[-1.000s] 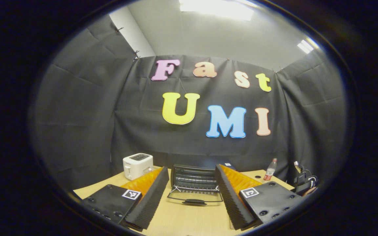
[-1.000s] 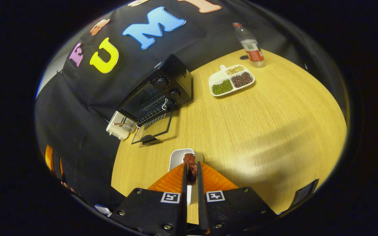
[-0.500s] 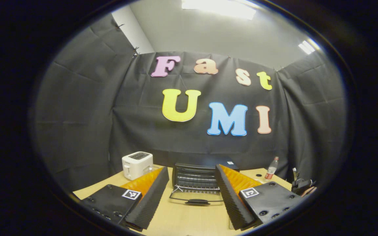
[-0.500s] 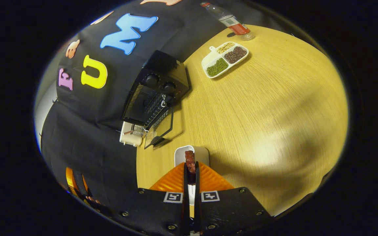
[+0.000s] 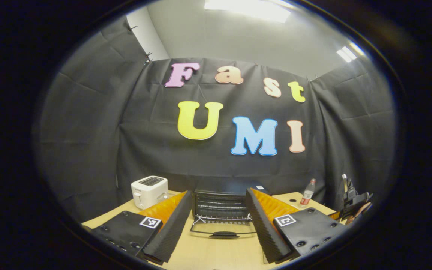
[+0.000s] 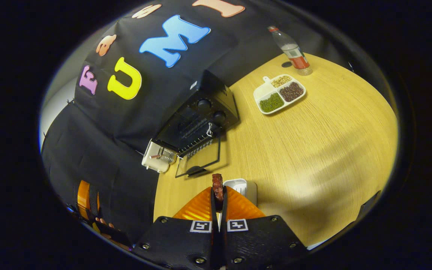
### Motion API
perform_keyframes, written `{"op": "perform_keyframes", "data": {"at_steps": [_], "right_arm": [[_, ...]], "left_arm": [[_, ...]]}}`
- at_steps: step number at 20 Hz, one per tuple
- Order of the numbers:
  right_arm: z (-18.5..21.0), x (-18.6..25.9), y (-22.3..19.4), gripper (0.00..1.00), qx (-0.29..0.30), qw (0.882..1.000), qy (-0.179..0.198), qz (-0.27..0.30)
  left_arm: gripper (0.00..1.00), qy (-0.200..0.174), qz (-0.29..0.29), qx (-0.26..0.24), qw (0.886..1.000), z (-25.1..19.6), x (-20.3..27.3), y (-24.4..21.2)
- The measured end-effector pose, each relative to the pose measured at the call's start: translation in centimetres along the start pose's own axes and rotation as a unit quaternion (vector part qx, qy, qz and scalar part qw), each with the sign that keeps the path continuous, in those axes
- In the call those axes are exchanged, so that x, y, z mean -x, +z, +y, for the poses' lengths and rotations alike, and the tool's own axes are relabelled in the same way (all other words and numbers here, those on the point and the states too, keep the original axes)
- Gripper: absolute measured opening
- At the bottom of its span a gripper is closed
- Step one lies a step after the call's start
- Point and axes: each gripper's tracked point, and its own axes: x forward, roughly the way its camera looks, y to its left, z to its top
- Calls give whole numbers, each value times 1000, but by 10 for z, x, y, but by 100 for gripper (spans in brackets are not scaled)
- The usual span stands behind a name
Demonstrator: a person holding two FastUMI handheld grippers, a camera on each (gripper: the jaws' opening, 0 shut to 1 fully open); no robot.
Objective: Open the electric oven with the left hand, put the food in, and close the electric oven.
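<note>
Right gripper [image 6: 218,195]: pinching the food [image 6: 217,186], raised above the white dish [image 6: 238,186]
Left gripper [image 5: 219,217]: fingers spread wide, holding nothing
Oven [image 6: 201,116]: far, door [image 6: 198,160] dropped open
Table [image 6: 313,142]: bare to the right

- Black cloth wall [image 5: 88,123] hangs creased round the booth on three sides, pinned along its top edge.
- Above the cloth, a pale grey ceiling [image 5: 238,37] carries a bright light panel [image 5: 248,9] and a smaller one [image 5: 345,54] to the side.
- A light wood-grain counter [image 6: 313,142] stands against the cloth, patched with soft shadows.
</note>
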Motion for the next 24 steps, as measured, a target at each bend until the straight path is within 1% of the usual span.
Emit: {"op": "perform_keyframes", "data": {"at_steps": [3, 6, 10, 11, 12, 13, 15, 16, 17, 22, 23, 24], "right_arm": [[35, -14, 26, 0, -12, 999, 23, -48], [61, -44, 47, 1, -33, 995, 41, -87], [79, -94, 59, 1, -60, 991, 48, -110], [82, -107, 59, 1, -64, 990, 48, -114], [83, -120, 62, 1, -66, 989, 46, -121], [87, -133, 64, 1, -66, 988, 46, -128], [91, -156, 66, 1, -65, 987, 47, -141], [92, -169, 67, 1, -61, 987, 43, -145], [93, -181, 66, 1, -58, 986, 41, -150], [104, -234, 72, 1, -48, 983, 42, -171], [106, -244, 73, 1, -45, 982, 44, -176], [106, -253, 75, 1, -43, 982, 43, -179]], "left_arm": [[98, -11, 1, 0, 1000, 10, -16, -2], [98, -20, 8, 4, 1000, 22, -27, -7], [98, -27, 24, 7, 999, 45, -36, -18], [97, -27, 29, 7, 999, 52, -37, -21], [94, -27, 33, 7, 999, 59, -36, -24], [97, -26, 36, 5, 999, 66, -35, -26], [97, -19, 46, -1, 999, 85, -34, -34], [92, -15, 51, -3, 999, 94, -33, -37], [97, -12, 56, -3, 998, 102, -32, -40], [97, 13, 71, -19, 997, 143, -29, -45], [94, 16, 73, -22, 997, 148, -27, -46], [97, 21, 75, -26, 997, 153, -26, -46]]}}
